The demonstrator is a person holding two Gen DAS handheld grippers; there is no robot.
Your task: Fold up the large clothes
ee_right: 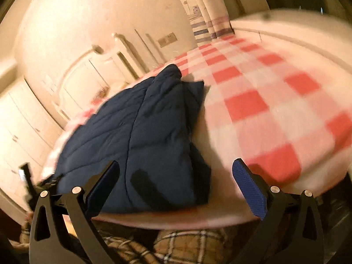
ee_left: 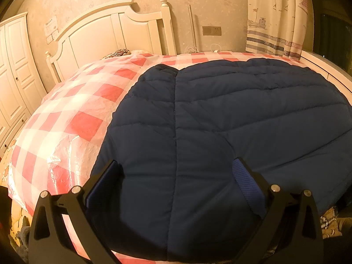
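Lying flat on the red-and-white checked bed cover [ee_left: 83, 123], the navy quilted coat [ee_left: 220, 132] reaches the bed's near edge. The left gripper [ee_left: 176, 173] hovers over the coat's near end, jaws spread wide, holding nothing. The right gripper [ee_right: 176, 173], equally wide and empty, sits beside the coat's right edge in a blurred view.

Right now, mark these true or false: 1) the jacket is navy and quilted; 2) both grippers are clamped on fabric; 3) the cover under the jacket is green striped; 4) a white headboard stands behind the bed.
1) True: the navy quilted jacket lies on the bed.
2) False: the left gripper and right gripper are both open, holding nothing.
3) False: the checked cover is red and white.
4) True: the white headboard stands against the wall.
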